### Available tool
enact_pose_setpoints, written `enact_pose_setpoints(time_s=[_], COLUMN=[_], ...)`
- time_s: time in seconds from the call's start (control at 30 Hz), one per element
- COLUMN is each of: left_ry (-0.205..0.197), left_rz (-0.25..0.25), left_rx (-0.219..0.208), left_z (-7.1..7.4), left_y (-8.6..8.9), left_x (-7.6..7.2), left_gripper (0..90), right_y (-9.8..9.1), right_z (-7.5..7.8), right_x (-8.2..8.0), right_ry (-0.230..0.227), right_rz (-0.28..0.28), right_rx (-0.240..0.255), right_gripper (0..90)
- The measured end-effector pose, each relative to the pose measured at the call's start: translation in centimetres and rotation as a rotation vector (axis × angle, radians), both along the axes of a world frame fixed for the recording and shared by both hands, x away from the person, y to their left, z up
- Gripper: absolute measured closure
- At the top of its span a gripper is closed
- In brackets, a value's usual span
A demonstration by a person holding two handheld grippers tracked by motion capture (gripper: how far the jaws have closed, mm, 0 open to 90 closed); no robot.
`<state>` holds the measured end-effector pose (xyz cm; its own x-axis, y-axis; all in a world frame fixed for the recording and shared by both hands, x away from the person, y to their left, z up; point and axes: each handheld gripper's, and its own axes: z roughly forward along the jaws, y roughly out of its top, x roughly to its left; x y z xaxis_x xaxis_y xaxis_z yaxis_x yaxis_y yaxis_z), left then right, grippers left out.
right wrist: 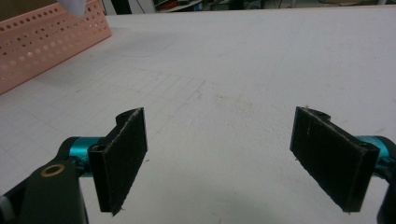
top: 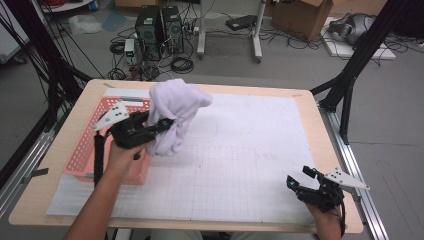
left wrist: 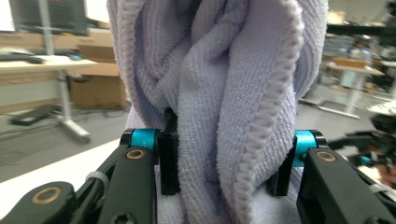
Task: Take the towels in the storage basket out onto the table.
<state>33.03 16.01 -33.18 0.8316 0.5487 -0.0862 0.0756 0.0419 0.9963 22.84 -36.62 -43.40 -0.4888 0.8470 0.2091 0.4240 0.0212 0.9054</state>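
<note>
- One item is in hand: a pale lilac terry-cloth towel [top: 176, 116], bunched and hanging in loose folds above the surface [top: 260, 150], just beside the pink perforated plastic basket [top: 87, 150] at the left.
- Left gripper [top: 162, 122]: jaws partly closed on a thick gather of the towel; in the left gripper view the cloth [left wrist: 219, 93] fills the gap and both pads press into it. Grip judged secure.
- Right gripper [top: 300, 181]: jaws wide apart, nothing between them, held low over the bare white gridded mat [right wrist: 261, 70] near the front right corner, well apart from the towel.
- Handling judgement: light, soft, wholly limp; it will sag and swing, not hold shape. Looped pile gives good friction, so slipping is unlikely. Not fragile.
- Hold points: the stitched hem [left wrist: 261, 140] or a corner gives a thinner, surer bite than the bunched middle. A second hold on a free edge would be needed to spread it.
</note>
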Motion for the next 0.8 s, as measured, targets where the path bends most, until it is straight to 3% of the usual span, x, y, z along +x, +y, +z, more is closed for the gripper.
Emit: enact_pose_setpoints(time_s=[0.17, 0.37, 0.7, 0.8], left_ry=[0.025, 0.054, 0.136, 0.166], left_rz=[-0.08, -0.157, -0.256, -0.259], left_rx=[0.034, 0.033, 0.083, 0.088], left_z=[-0.9, -2.6, -6.1, -7.0], left_y=[-4.0, -8.4, -14.8, -16.0], left_x=[0.4, 0.9, 1.8, 2.3], left_gripper=[57.5, 57.4, 56.9, 56.5], right_y=[0.0, -0.2, -0.1, -0.1], right_z=[0.0, 0.0, -0.2, -0.2], right_x=[0.0, 0.0, 0.1, 0.1], right_ry=[0.0, -0.003, 0.008, 0.008], right_rz=[0.001, -0.001, 0.0, 0.0], right_rx=[-0.001, 0.003, -0.011, -0.011], right_gripper=[17.6, 17.6, 17.6, 17.7])
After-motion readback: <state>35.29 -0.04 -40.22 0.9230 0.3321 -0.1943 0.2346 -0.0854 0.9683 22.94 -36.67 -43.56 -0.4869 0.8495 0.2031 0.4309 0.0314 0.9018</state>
